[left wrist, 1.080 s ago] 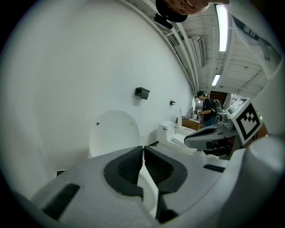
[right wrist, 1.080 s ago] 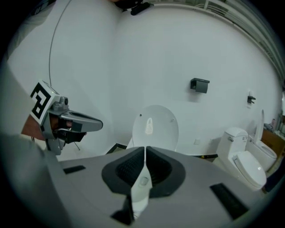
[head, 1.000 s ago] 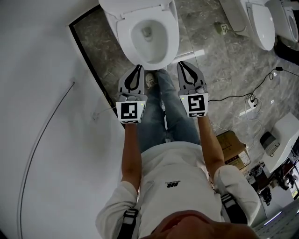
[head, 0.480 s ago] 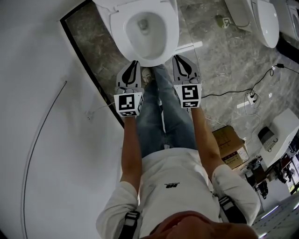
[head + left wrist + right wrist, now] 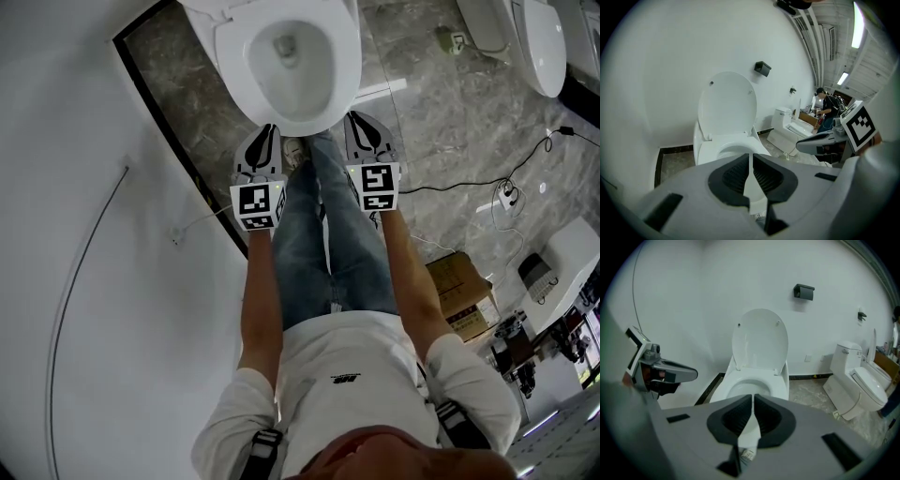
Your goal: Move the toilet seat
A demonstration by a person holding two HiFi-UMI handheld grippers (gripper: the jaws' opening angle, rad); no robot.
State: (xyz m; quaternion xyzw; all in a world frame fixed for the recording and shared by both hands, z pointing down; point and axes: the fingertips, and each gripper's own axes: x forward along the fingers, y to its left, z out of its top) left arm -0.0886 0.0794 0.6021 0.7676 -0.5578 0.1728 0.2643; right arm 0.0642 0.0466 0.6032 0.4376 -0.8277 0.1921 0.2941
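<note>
A white toilet stands at the top of the head view. Its lid is raised against the wall, and the seat ring lies flat on the bowl. My left gripper hangs just in front of the bowl's front rim, on its left side, jaws shut and empty. Level with it on the right side is my right gripper, also shut with nothing held. Neither touches the toilet. The left gripper view looks past the shut left gripper to the lid; the right gripper faces the bowl squarely.
A white curved wall runs close on the left. A second toilet stands to the right. Cables and a cardboard box lie on the marble floor at right. A black holder is fixed above the lid. My legs stand just before the bowl.
Both grippers have sunk side by side and now sit closer to the bowl's front rim. Their jaws stayed shut. The toilet has not moved.
</note>
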